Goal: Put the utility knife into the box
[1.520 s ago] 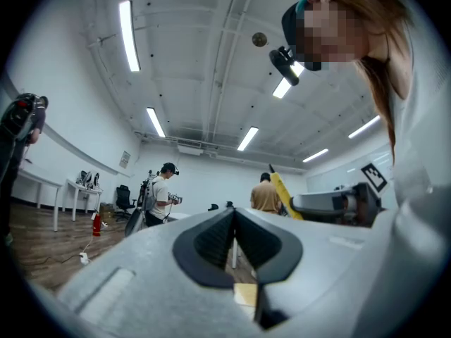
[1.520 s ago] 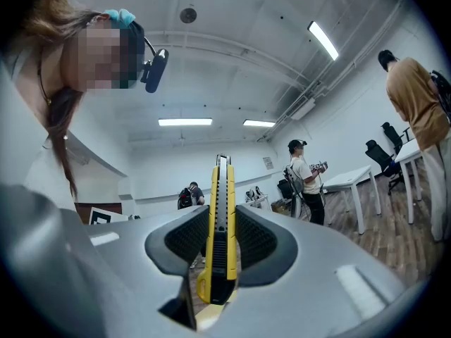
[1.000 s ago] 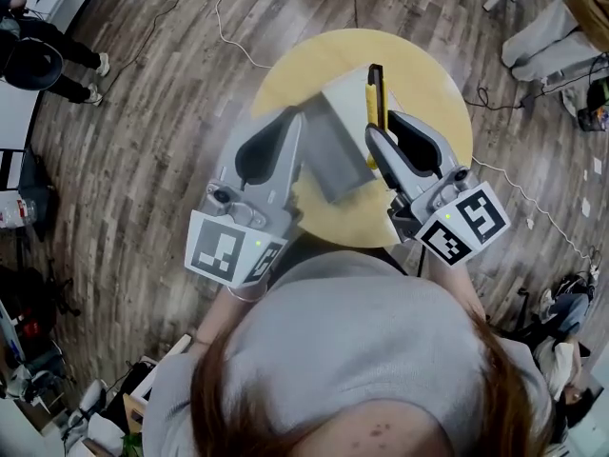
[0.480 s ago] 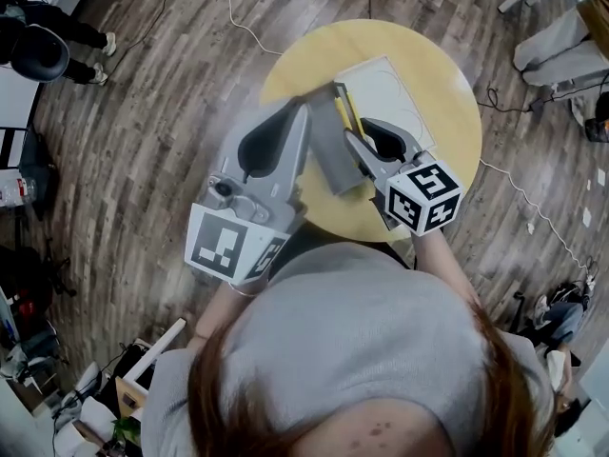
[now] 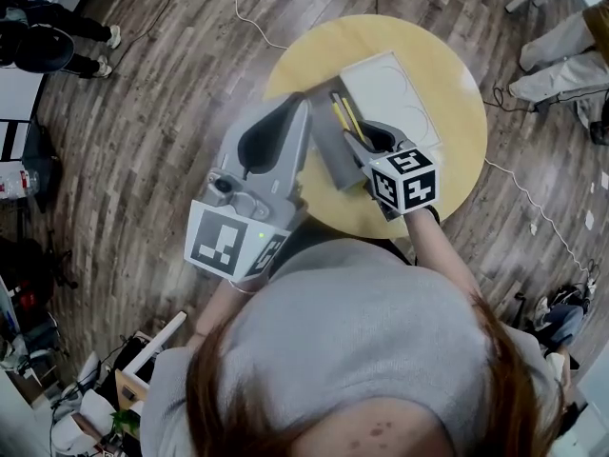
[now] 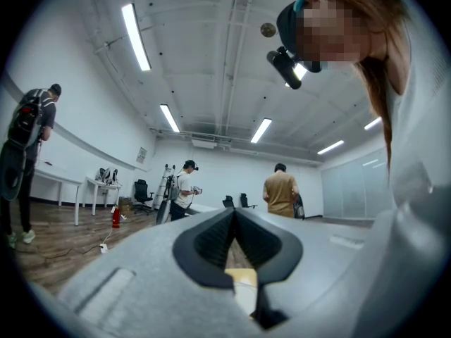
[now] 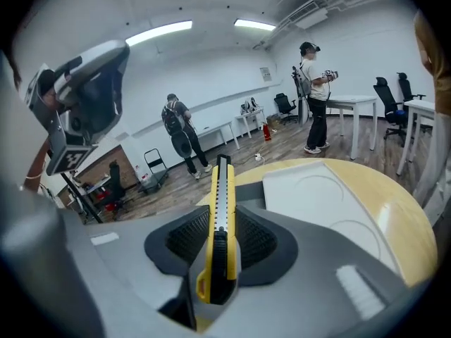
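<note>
Item: knife-into-box, state in progress.

- Right gripper (image 5: pixel 357 133): pinching the knife (image 7: pixel 223 182) between its pads near the slider end, with the yellow body running out forward past the jaws.
- Knife, location: held above the table (image 5: pixel 447 165), over the seam where the white box (image 5: pixel 400 89) meets a grey panel (image 5: pixel 328 155). We see it touching neither.
- Grey panel: leans beside the box. We cannot tell whether it is a lid or a wall.
- Left gripper (image 5: pixel 303 105): jaws pressed together at the tips beside the panel, with nothing seen between them.
- Done: we judge the pick-up and the carry complete.
- Left: lowering the knife into the box and letting go. The box shows nothing inside.
</note>
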`<act>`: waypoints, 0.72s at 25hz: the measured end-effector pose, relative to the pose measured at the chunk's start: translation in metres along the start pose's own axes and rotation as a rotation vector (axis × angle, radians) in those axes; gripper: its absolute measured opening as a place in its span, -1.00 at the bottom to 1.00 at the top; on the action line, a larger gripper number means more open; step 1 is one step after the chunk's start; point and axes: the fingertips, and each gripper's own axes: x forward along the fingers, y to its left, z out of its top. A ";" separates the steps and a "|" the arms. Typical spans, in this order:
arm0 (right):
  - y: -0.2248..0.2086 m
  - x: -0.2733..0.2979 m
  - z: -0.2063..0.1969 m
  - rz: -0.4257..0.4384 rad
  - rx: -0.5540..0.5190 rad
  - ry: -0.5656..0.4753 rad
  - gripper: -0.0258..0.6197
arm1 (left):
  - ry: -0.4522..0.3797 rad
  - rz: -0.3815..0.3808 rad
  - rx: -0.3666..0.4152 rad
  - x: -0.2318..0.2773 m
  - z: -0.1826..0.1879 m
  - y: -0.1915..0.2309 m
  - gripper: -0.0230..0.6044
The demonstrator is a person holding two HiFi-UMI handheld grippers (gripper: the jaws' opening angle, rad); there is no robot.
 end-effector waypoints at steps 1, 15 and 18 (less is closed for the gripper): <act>-0.001 0.004 -0.003 -0.005 -0.003 0.016 -0.55 | 0.001 0.001 0.000 0.000 0.000 0.000 -0.92; 0.001 0.057 -0.037 -0.046 0.004 0.251 -0.55 | -0.011 0.020 -0.004 -0.007 0.003 0.007 -0.92; 0.002 0.063 -0.042 -0.057 0.038 0.281 -0.55 | -0.016 0.024 -0.011 -0.008 0.004 0.006 -0.92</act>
